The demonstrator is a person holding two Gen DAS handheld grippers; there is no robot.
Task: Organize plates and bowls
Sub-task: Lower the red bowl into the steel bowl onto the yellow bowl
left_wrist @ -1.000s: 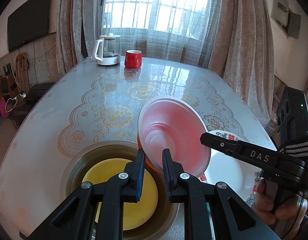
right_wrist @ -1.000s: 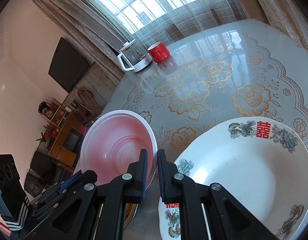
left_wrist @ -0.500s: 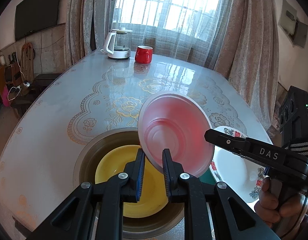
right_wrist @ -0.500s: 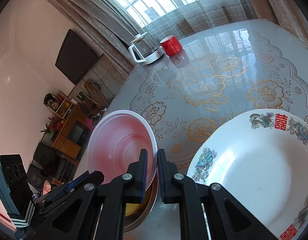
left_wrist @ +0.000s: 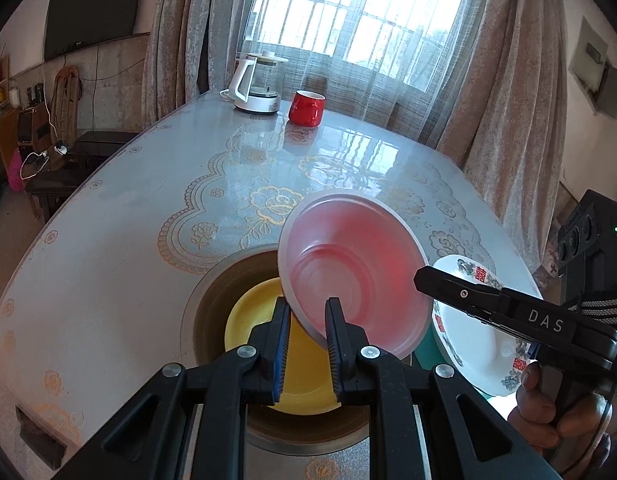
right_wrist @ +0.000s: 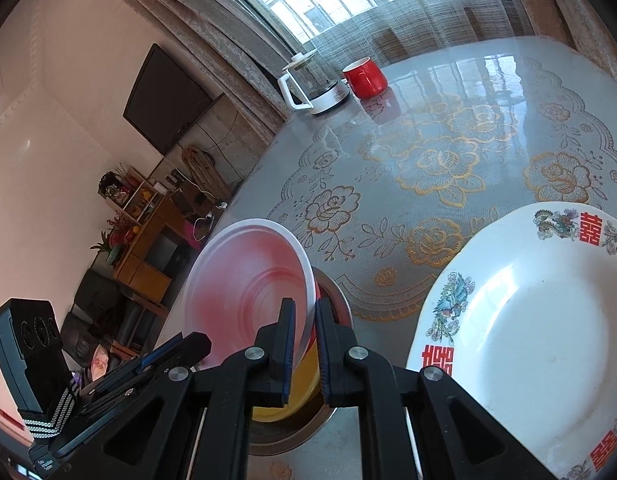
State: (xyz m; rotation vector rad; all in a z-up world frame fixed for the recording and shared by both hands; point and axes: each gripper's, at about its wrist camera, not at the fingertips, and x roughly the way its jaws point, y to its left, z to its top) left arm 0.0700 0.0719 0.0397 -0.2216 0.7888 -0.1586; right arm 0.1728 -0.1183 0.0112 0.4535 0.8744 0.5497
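A pink bowl (left_wrist: 356, 272) with a white rim hangs tilted in the air. My left gripper (left_wrist: 306, 320) is shut on its near rim. My right gripper (right_wrist: 304, 324) is shut on its opposite rim (right_wrist: 308, 280); it also shows in the left wrist view (left_wrist: 424, 280). Below the pink bowl sits a yellow plate (left_wrist: 252, 320) inside a large metal basin (left_wrist: 212, 292). A white deep plate with red characters and bird prints (right_wrist: 528, 328) lies on the table to the right; it also shows in the left wrist view (left_wrist: 468, 336).
A white-handled glass kettle (left_wrist: 258, 84) and a red mug (left_wrist: 307, 108) stand at the table's far end by the curtained window. The table (left_wrist: 108, 240) carries a gold floral lace cover under glass. A green object (left_wrist: 424, 344) shows between basin and white plate.
Both grippers have lifted the pink bowl higher above the basin, keeping their hold. More of the yellow plate and the basin now shows beneath it.
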